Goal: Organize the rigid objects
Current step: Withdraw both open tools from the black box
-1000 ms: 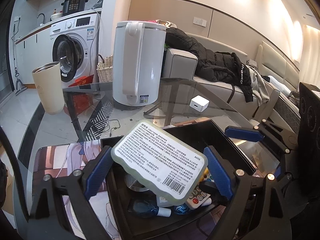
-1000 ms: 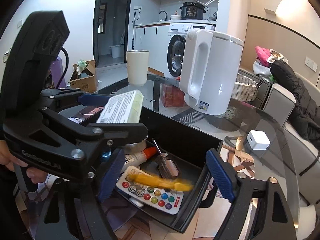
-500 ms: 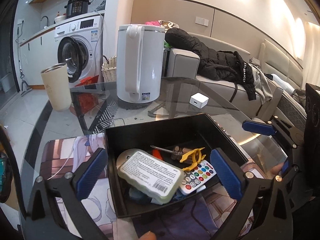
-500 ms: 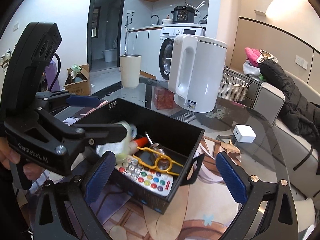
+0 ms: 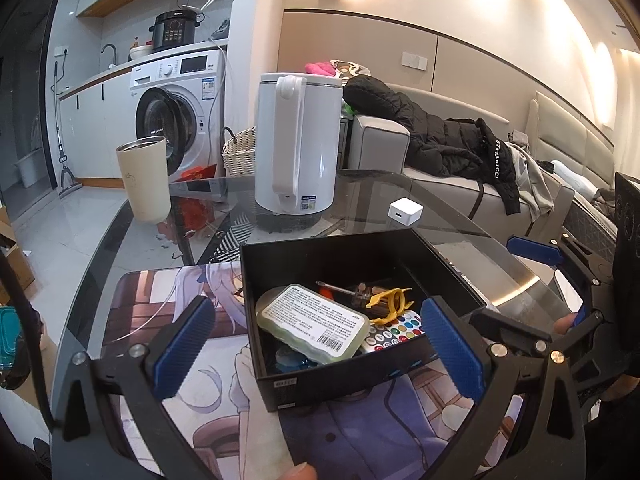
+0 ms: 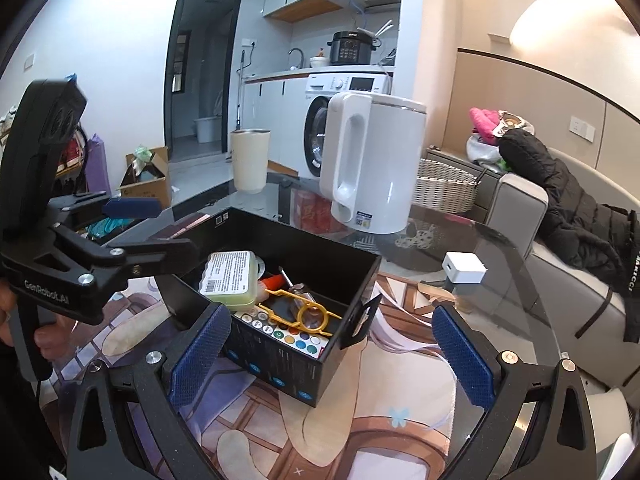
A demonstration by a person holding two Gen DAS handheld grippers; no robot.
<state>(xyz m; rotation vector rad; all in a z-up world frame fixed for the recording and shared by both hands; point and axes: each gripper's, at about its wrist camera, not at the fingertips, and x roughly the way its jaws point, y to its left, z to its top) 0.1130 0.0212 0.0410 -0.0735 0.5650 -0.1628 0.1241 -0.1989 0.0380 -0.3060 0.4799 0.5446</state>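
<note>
Jaws: left gripper (image 5: 316, 344) and right gripper (image 6: 330, 354) both wide apart, empty, just opened further. Box (image 6: 280, 364) on mat (image 5: 168, 304), near table edge; holds case (image 5: 314, 322), remote (image 6: 286, 330), yellow tool (image 6: 304, 310), screwdriver (image 5: 340, 290). Step: release done. Next: find any loose item; charger (image 5: 405, 210) sits far right.

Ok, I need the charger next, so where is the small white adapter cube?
The white adapter cube sits on the glass table, right of the white kettle, beyond the black box.
</note>
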